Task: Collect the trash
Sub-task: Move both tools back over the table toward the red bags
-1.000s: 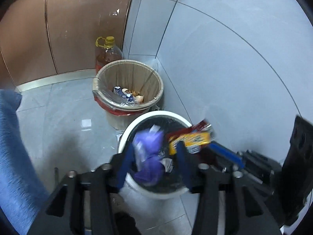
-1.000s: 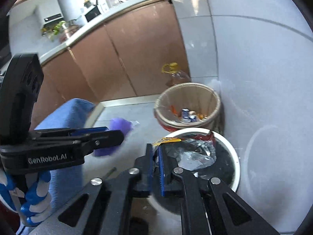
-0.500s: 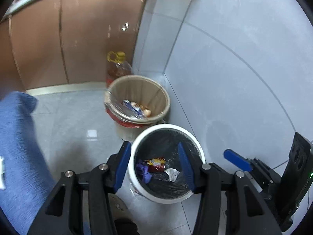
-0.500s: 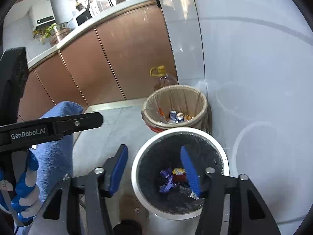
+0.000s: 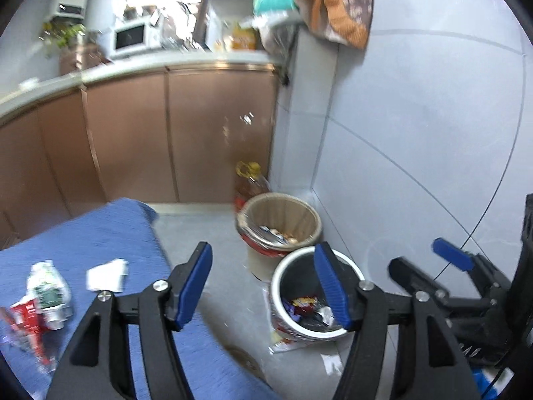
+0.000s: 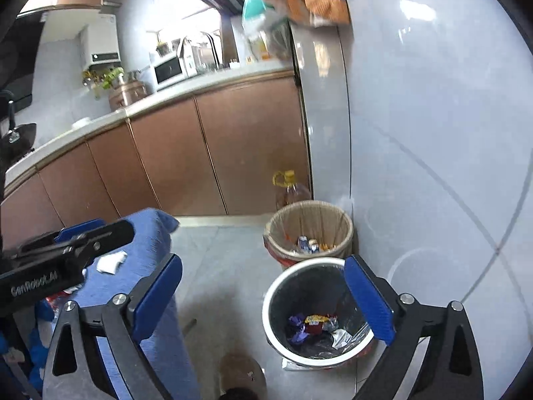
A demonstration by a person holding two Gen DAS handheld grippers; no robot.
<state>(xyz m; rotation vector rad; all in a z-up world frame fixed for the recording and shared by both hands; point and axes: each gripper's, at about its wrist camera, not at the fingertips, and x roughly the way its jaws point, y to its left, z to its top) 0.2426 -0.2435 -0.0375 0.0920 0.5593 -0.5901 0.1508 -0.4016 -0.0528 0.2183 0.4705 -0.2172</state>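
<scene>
A white-rimmed bin with a black liner point(image 5: 283, 280) point(image 6: 271, 293) stands on the floor by the wall. A purple wrapper point(image 6: 296, 321) and a red-yellow wrapper point(image 6: 316, 319) point(image 5: 303, 301) lie inside it. My left gripper point(image 5: 263, 286) is open and empty, raised above the bin's left side. My right gripper point(image 6: 263, 303) is open and empty above the bin. On the blue-covered table point(image 5: 100, 233) lie a crushed plastic bottle point(image 5: 48, 290), a red wrapper point(image 5: 25, 316) and a white paper scrap point(image 5: 106, 273) point(image 6: 111, 261).
A tan-lined bin with scraps point(image 5: 279, 220) point(image 6: 309, 230) stands behind the white one, an oil jug point(image 5: 250, 183) point(image 6: 289, 190) behind that. Brown cabinets point(image 5: 133, 140) run along the back. The tiled wall point(image 5: 416, 166) is on the right. Litter point(image 5: 299, 343) lies on the floor by the bin.
Both grippers opened and dropped the purple and red-yellow wrappers into the white bin. Both then rose and drew back, bringing the blue table and counter into view.
</scene>
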